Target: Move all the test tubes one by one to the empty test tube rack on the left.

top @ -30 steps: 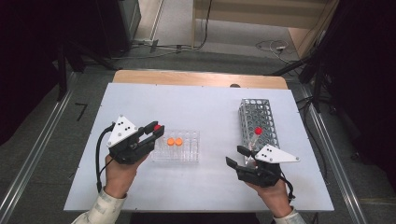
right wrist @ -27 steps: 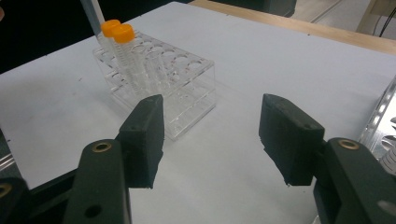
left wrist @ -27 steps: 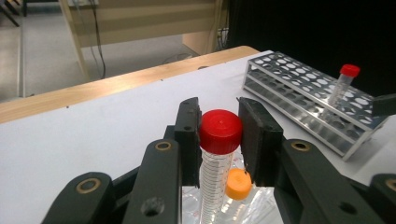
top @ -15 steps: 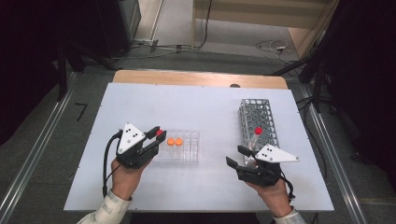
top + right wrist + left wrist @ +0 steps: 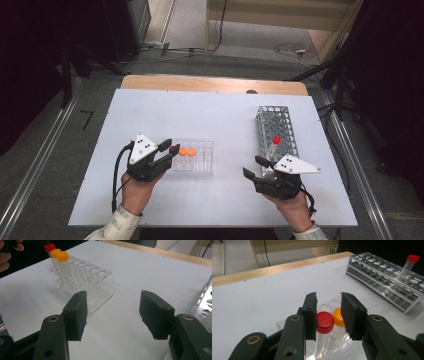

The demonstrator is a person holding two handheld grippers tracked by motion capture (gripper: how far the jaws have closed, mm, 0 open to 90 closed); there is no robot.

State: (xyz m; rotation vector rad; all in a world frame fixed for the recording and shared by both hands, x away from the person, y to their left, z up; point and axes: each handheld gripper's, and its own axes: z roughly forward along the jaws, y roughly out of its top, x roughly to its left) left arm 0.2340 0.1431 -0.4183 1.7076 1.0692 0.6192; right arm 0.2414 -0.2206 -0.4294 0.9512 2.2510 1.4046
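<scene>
White tabletop, dark floor around. Left gripper (image 5: 328,315), jaws just opening, straddles the red-capped tube (image 5: 324,328) seated in the clear rack (image 5: 196,157); one pad touches the cap. Lifting off askew could drag the tube out. Right gripper (image 5: 115,315) spread, empty.

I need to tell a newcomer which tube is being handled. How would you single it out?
Find the clear plastic rack left of the metal rack. Three capped tubes stand at its left end; take the red-capped tube, between the left claw's jaws. Its neighbours have orange caps.
</scene>
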